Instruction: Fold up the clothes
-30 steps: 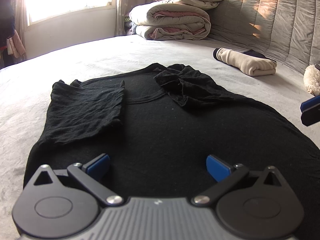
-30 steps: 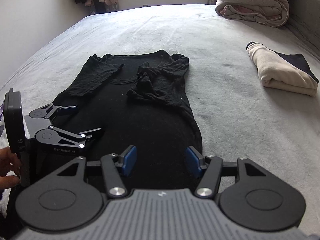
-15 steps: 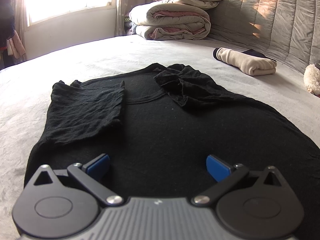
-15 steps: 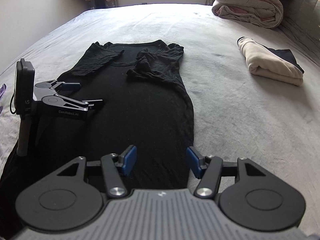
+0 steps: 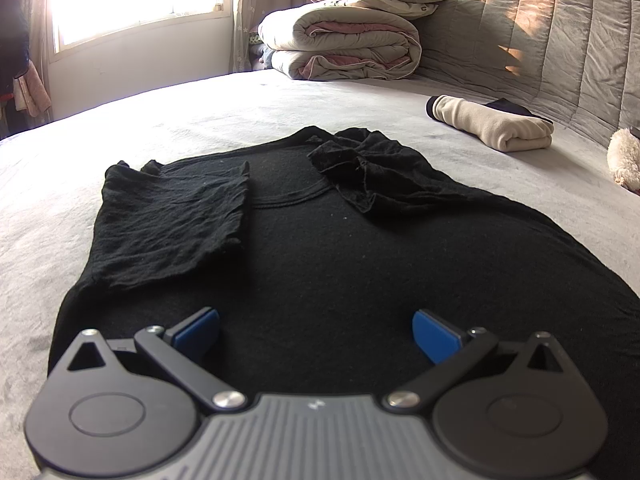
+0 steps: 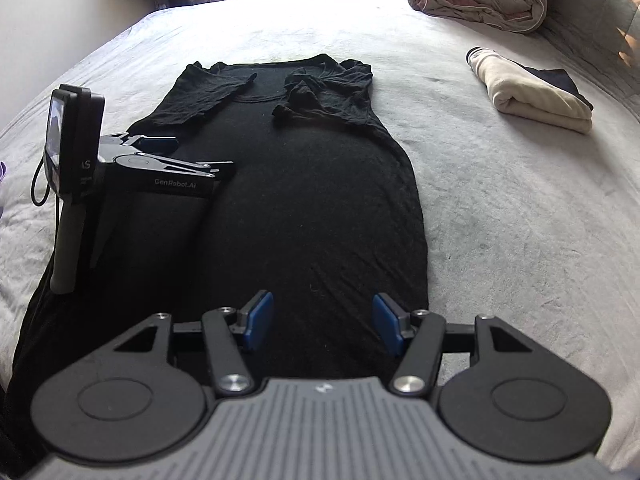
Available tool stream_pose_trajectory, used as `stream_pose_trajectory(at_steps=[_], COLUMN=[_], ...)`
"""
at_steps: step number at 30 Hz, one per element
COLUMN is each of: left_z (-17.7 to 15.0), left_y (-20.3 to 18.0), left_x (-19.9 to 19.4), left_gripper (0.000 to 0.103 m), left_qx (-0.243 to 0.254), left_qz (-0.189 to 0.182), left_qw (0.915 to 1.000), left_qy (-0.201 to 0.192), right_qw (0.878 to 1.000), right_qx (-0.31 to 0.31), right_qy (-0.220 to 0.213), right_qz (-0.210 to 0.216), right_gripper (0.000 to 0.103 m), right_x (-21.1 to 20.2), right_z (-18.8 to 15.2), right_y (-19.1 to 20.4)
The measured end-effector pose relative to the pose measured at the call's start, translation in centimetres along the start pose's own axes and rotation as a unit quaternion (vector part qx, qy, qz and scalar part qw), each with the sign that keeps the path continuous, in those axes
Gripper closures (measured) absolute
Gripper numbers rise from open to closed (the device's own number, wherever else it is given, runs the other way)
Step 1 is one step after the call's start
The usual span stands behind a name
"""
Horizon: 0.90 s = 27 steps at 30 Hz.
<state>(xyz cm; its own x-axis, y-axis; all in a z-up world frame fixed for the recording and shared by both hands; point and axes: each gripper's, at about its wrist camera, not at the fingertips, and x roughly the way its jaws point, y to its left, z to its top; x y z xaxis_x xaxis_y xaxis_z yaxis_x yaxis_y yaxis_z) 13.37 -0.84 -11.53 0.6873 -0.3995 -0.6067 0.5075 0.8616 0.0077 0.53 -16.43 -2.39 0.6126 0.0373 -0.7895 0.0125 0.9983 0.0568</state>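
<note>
A black shirt (image 5: 328, 256) (image 6: 312, 184) lies flat on the grey bed, neckline at the far end, both sleeves folded inward over the chest. My left gripper (image 5: 316, 330) stands open over the shirt's middle, with nothing between its blue pads. From the right wrist view that same left gripper (image 6: 188, 156) sits at the shirt's left edge. My right gripper (image 6: 322, 322) hovers open above the shirt's near hem, toward its right side, with only cloth showing below the gap.
A folded cream garment (image 5: 496, 126) (image 6: 532, 96) on a dark one lies to the right. Stacked duvets and a pillow (image 5: 344, 40) sit at the padded headboard. A white plush toy (image 5: 624, 156) rests at the right edge. The grey bedspread (image 6: 520, 220) stretches to the shirt's right.
My right gripper has drawn back along the shirt toward its hem, so more of the shirt shows. It has left the left wrist view's right edge. The left gripper has stayed put.
</note>
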Motion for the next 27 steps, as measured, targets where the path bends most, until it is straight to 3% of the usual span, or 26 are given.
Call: stream_pose_trajectory(at_steps=[6,13,19,22,27], left_z=[0.0,0.0,0.0,0.0,0.0], left_y=[0.0,0.0,0.0,0.0,-0.1], left_x=[0.0,0.0,0.0,0.0,0.0], left_gripper=[0.0,0.0,0.0,0.0,0.0], left_qx=[0.0,0.0,0.0,0.0,0.0], left_qz=[0.0,0.0,0.0,0.0,0.0], left_qw=[1.0,1.0,1.0,1.0,1.0], left_qy=[0.0,0.0,0.0,0.0,0.0], right_qw=[0.999,0.996,0.994,0.994,0.995], right_qx=[-0.013,-0.017,-0.008,-0.037,-0.023], right_qy=[-0.028,-0.089,-0.071,-0.074,-0.077], right_qz=[0.019,0.01,0.082,0.073,0.063], right_gripper=[0.04,0.038,0.038,0.038,0.038], right_x=[1.4,8.5,13.5,14.9,15.7], right_z=[1.5,7.4,11.2,12.9,14.8], right_y=[2.4,2.7,1.6,2.5,2.1])
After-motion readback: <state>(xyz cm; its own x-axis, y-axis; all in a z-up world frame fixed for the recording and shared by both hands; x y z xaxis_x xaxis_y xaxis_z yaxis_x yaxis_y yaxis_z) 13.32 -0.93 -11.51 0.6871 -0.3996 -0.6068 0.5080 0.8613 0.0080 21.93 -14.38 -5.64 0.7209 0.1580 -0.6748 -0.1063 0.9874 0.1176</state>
